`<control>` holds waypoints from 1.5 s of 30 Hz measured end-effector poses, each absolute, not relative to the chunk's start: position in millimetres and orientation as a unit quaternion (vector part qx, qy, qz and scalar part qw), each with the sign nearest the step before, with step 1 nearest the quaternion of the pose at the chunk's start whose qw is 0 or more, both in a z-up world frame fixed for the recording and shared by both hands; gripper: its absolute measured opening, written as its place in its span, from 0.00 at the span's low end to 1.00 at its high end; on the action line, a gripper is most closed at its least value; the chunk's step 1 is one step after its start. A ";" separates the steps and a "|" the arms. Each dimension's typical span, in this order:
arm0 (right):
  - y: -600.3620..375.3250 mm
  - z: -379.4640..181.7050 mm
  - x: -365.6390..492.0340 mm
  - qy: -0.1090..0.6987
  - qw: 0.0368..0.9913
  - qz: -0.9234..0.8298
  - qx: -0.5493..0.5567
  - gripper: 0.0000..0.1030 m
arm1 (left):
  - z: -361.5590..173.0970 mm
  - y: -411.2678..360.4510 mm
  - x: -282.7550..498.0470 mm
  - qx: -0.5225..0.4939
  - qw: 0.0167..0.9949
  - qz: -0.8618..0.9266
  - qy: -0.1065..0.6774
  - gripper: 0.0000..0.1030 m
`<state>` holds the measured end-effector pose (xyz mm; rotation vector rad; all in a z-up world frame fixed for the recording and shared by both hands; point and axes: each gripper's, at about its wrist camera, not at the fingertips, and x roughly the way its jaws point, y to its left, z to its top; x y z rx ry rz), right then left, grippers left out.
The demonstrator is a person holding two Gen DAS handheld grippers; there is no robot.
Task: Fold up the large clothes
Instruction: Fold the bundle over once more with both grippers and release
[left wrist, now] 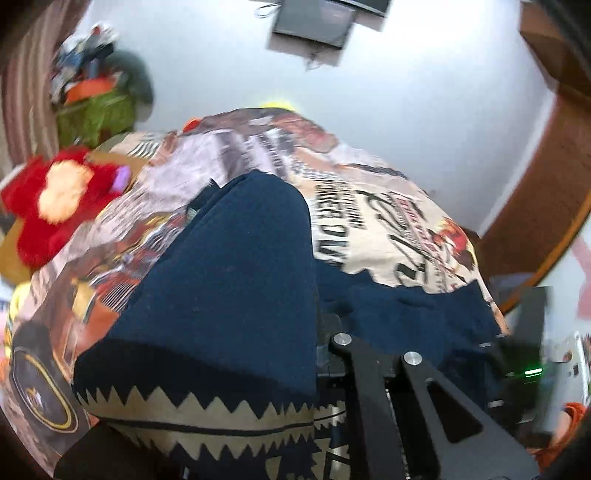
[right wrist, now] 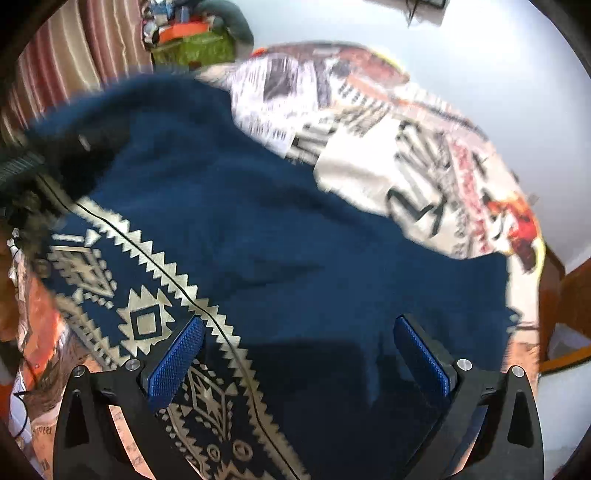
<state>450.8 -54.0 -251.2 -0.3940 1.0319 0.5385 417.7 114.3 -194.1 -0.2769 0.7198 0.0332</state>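
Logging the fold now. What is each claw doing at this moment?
Left claw: shut on the navy patterned garment, which drapes over it.
Right claw: open, pads apart above the garment, gripping nothing.

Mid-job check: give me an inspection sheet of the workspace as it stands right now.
Surface: bed under a printed bedspread.
Job's things: navy patterned garment spread on it, one part lifted and draped over the left tongs.
Clutter: red plush toy; green bin heaped with items.
Grippers: left tongs shut on the garment; right tongs open above it.
Cables: loose wires below a wall-mounted box.
Surroundings: white wall, striped curtain, wooden furniture.
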 end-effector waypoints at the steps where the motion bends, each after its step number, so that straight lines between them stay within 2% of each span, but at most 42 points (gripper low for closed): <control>1: -52.6 -258.9 453.2 0.496 0.811 0.254 -0.181 1.00 | -191.3 105.2 417.3 -0.125 0.928 0.009 0.351 0.09; 7: -65.5 -268.4 459.8 0.527 0.791 0.270 -0.153 1.00 | -173.4 68.2 425.6 -0.095 0.936 -0.020 0.338 0.09; 12: -109.6 -238.2 442.7 0.506 0.810 0.270 -0.121 1.00 | -157.9 28.3 425.9 -0.058 0.940 -0.055 0.333 0.09; 17: -194.5 -195.5 415.8 0.473 0.850 0.223 -0.061 1.00 | -154.0 -30.3 415.1 -0.014 0.935 -0.116 0.334 0.09; 21: -256.9 -169.7 389.8 0.453 0.876 0.163 -0.035 1.00 | -167.8 -80.6 400.7 0.020 0.916 -0.178 0.359 0.09; 28: -311.9 -151.8 345.1 0.430 0.894 0.124 -0.014 1.00 | -236.2 -130.1 401.3 0.012 0.839 -0.242 0.487 0.09; 33: -319.4 -149.4 319.7 0.425 0.896 0.125 -0.007 1.00 | -237.6 -132.2 392.9 0.033 0.840 -0.236 0.488 0.10; 36: -321.7 -149.0 315.9 0.423 0.897 0.128 -0.009 1.00 | -233.1 -133.0 382.8 0.048 0.836 -0.238 0.491 0.21; 38: -321.9 -148.9 317.5 0.420 0.898 0.130 -0.007 1.00 | -230.4 -129.0 374.6 0.056 0.833 -0.246 0.492 0.35; 41: -322.6 -146.6 318.2 0.416 0.900 0.135 0.001 1.00 | -222.0 -118.1 357.5 0.057 0.833 -0.263 0.484 0.49; 45: -317.9 -145.5 318.6 0.412 0.900 0.140 -0.003 1.00 | -207.7 -110.2 340.0 0.044 0.836 -0.263 0.480 0.52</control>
